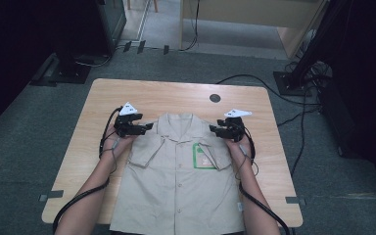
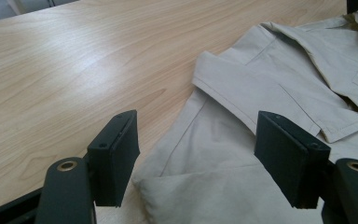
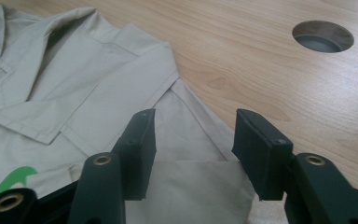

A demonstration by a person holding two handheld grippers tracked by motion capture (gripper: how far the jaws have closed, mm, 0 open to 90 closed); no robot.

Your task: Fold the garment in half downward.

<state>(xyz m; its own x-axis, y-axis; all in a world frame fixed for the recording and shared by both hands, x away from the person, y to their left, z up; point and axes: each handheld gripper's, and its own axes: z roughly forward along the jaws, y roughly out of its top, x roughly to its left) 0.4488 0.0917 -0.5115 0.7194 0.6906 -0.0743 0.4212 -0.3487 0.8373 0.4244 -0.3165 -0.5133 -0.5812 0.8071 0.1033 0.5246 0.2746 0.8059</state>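
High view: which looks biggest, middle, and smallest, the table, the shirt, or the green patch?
1. Table
2. Shirt
3. Green patch

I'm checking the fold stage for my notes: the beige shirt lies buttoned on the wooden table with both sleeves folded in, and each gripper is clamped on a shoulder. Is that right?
Not quite. The left gripper and the right gripper are open over the shoulders of the shirt, pads off the cloth, as both gripper views show. The rest holds: buttoned, sleeves folded in, on the table.
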